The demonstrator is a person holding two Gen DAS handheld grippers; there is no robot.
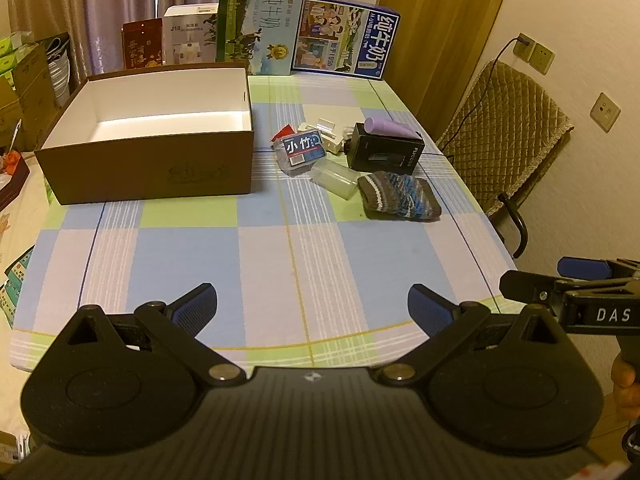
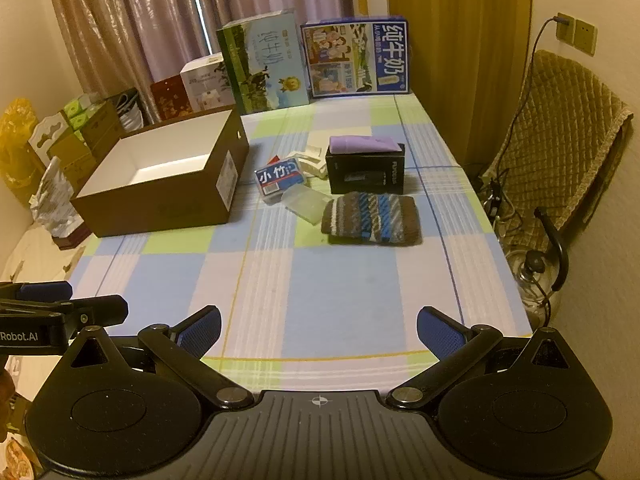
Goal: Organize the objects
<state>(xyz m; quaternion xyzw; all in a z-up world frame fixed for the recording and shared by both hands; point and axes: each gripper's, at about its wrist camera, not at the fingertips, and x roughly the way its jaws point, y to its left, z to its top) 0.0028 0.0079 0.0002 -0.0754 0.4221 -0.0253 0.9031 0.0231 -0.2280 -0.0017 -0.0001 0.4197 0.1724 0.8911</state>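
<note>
Nearest, the left gripper [image 1: 312,306] and the right gripper [image 2: 319,330] both hover over the near edge of the checked blue-and-green tablecloth [image 1: 256,248], jaws spread wide and holding nothing.

Take the open brown cardboard box with the white inside [image 1: 160,136] as the landmark; it looks empty and is probably where things should go. To its right, well apart from both grippers, lies the clutter. The striped grey-and-blue knitted pouch [image 1: 400,196] is closest to the grippers. Just beside it, toward the box, is a clear plastic container [image 1: 336,178], and next to that a clear packet with a blue label [image 1: 300,152]. Behind the pouch, a black rectangular carton [image 1: 382,150] carries a lilac tube [image 1: 386,126] on top.

The pieces crowd together — a wide grab for one may nudge its neighbour. Lifting the carton first would likely roll the tube off. The soft pouch may sag, and the clear container may slip.

Farthest, behind the box, upright milk cartons [image 1: 260,24] line the table's back edge, clear of the route.
</note>
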